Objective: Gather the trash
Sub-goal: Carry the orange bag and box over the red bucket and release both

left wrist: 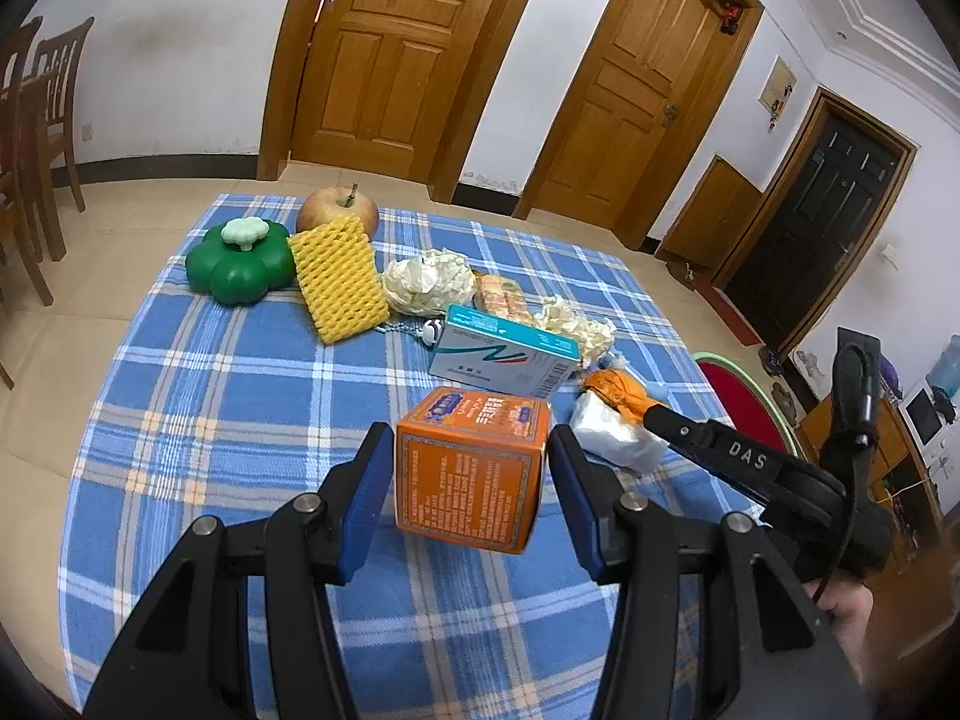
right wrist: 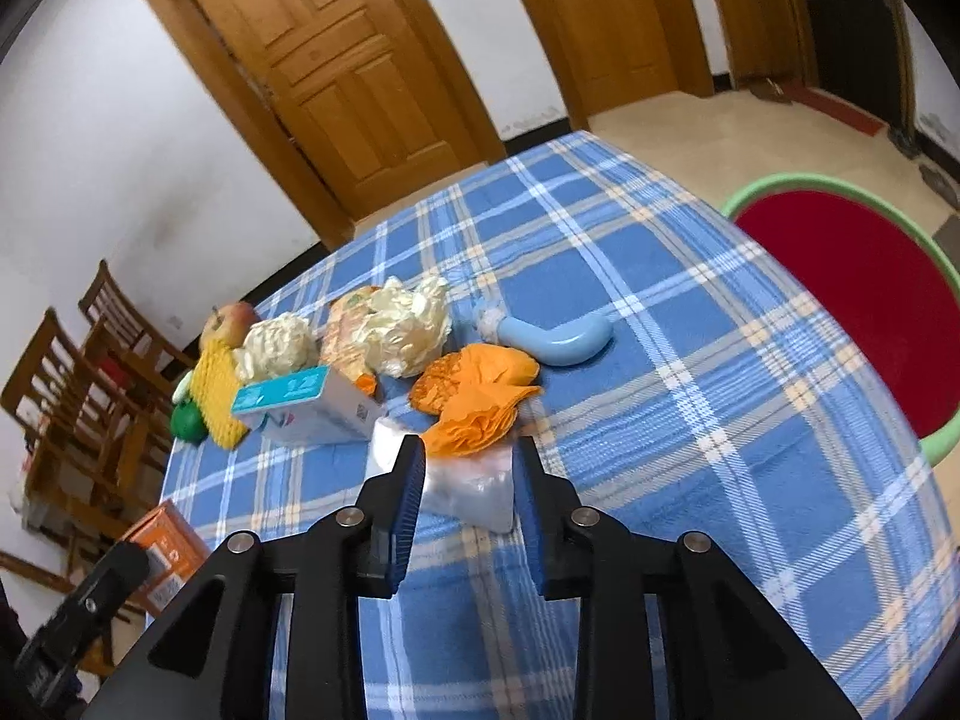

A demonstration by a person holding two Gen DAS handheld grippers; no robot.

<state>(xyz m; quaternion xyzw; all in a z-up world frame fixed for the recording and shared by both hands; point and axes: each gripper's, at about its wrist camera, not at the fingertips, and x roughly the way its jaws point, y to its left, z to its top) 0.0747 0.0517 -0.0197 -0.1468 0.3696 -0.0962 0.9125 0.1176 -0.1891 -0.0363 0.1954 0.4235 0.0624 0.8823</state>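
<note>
My left gripper [left wrist: 468,431] is shut on an orange carton [left wrist: 474,468], one blue pad on each side, just above the blue plaid tablecloth [left wrist: 210,420]. My right gripper [right wrist: 471,456] is open and straddles a clear plastic bag [right wrist: 474,492] lying on the cloth. A crumpled orange paper [right wrist: 474,396] rests on the bag's far end, just past the fingertips. In the left wrist view the right gripper [left wrist: 654,417] comes in from the right and points at that orange paper [left wrist: 615,390]. Behind lie a teal and white box [left wrist: 504,354], a yellow foam net [left wrist: 339,279] and crumpled cream wrappers [left wrist: 426,279].
A green flower-shaped lidded container [left wrist: 237,264] and an apple [left wrist: 336,210] sit at the far left of the table. A light blue curved tube [right wrist: 552,336] lies beyond the orange paper. A red basin with a green rim [right wrist: 870,300] stands right of the table. Wooden chairs [left wrist: 36,138] stand left.
</note>
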